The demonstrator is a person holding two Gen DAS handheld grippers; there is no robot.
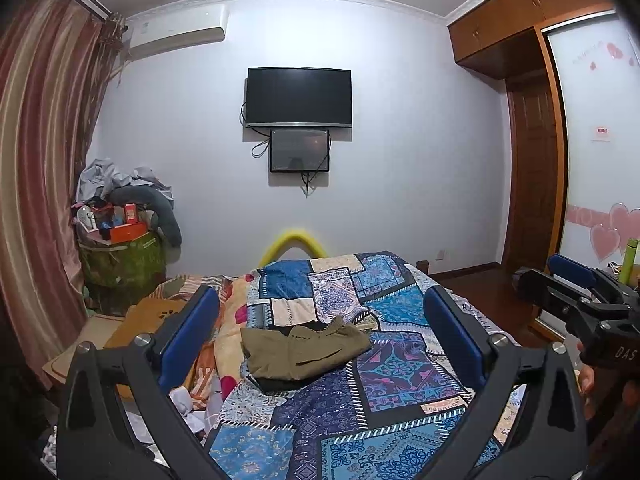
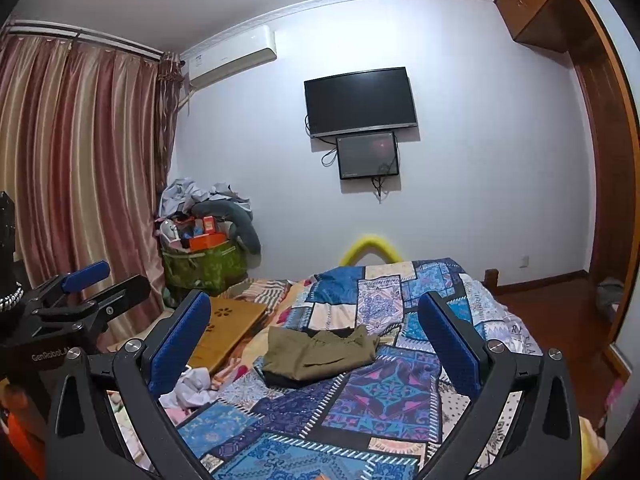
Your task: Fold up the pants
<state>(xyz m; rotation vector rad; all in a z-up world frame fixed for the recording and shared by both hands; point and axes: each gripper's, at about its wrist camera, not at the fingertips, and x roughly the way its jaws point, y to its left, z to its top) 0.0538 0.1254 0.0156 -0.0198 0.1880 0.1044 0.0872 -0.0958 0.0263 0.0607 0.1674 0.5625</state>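
Note:
Olive-green pants (image 1: 306, 350) lie folded in a compact bundle on the patchwork bedspread (image 1: 360, 420), over a dark garment whose edge shows beneath. In the right wrist view the pants (image 2: 320, 354) sit mid-bed. My left gripper (image 1: 320, 316) hovers above and short of the pants, open, its blue pads (image 1: 192, 328) wide apart with nothing between them. My right gripper (image 2: 316, 320) is also open and empty, held back from the pants. Each gripper shows in the other's view: the right gripper (image 1: 576, 276) at the right edge, the left gripper (image 2: 92, 280) at the left.
A wooden lap desk (image 2: 228, 328) and crumpled white cloth (image 2: 192, 390) lie left of the bedspread. A green bag piled with boxes and clothes (image 2: 204, 248) stands by the curtain (image 2: 80, 180). Two screens (image 1: 298, 98) hang on the far wall. A wardrobe (image 1: 532, 160) stands right.

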